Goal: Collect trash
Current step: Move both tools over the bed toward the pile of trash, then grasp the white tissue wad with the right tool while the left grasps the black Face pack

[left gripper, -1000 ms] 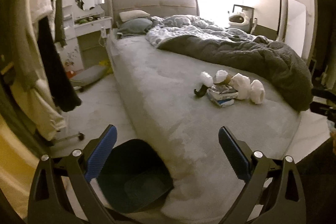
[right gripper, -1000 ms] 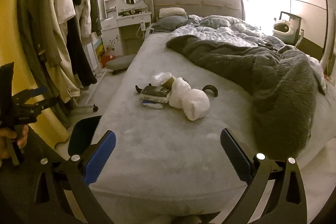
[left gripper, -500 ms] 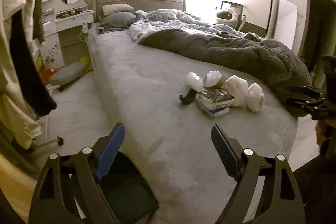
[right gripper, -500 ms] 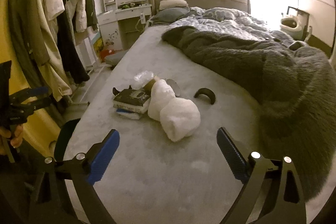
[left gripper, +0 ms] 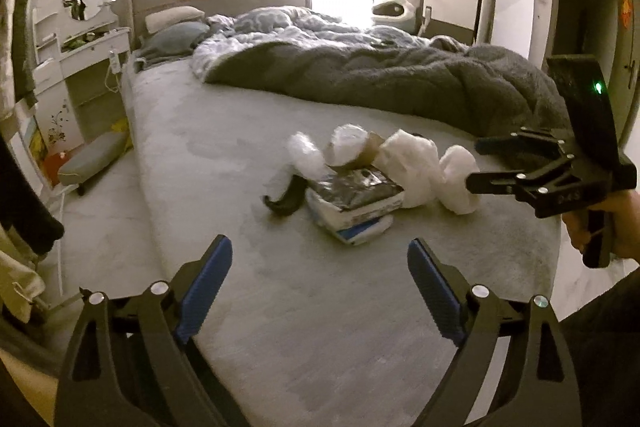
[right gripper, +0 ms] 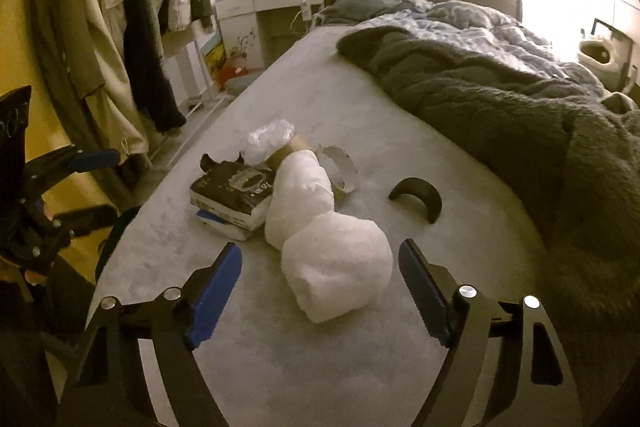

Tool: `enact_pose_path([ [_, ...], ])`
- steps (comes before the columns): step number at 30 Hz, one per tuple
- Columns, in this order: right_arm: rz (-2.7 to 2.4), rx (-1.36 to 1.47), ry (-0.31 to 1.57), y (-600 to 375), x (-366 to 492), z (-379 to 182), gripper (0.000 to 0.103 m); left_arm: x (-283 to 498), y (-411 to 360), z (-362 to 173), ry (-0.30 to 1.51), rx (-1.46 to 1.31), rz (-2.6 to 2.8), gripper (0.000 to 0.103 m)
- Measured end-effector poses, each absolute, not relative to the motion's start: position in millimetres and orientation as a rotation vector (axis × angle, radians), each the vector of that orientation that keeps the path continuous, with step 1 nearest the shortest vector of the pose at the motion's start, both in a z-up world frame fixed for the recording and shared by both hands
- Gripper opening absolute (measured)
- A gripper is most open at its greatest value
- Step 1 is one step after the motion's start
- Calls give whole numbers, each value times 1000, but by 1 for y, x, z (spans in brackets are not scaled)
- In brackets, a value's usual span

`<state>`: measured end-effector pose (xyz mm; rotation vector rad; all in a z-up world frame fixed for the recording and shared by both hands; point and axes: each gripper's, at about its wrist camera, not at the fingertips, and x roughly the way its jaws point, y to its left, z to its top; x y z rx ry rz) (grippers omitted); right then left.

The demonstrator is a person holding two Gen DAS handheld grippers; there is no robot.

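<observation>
The trash pile (right gripper: 304,195) lies on the bed (right gripper: 320,347); right claw (right gripper: 320,269), narrowing but wide, flanks a white wad (right gripper: 336,263) untouched; left claw (left gripper: 320,269) gapes wide, empty; dark bin's (right gripper: 116,231) contents hidden.

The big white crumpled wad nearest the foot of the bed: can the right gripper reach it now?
Probably yes. The right gripper has open jaws, just closing, either side of the white crumpled wad, pads not yet touching; nothing lies between on the grey bed cover.

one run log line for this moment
phase: approach | right gripper: open, closing, white wad between jaws, untouched | left gripper: open, empty
</observation>
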<state>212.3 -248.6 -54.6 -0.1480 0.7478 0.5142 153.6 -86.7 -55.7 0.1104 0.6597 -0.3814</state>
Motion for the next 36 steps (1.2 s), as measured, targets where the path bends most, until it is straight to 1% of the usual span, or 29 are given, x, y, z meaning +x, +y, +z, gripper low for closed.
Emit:
enact_pose_path([
  [5, 551, -138, 797, -254, 225, -67, 80, 168, -105, -61, 669, 94, -396, 95],
  [7, 564, -144, 814, -254, 229, -72, 74, 174, -112, -63, 674, 90, -399, 96],
  [14, 615, -100, 848, -259, 242, -83, 66, 191, -126, -74, 707, 94, -372, 96],
  [19, 628, -92, 850, -261, 243, -81, 57, 202, -133, -80, 727, 76, -341, 96],
  [36, 609, 32, 779, -301, 236, -64, 56, 220, -152, -93, 757, 71, -257, 97],
])
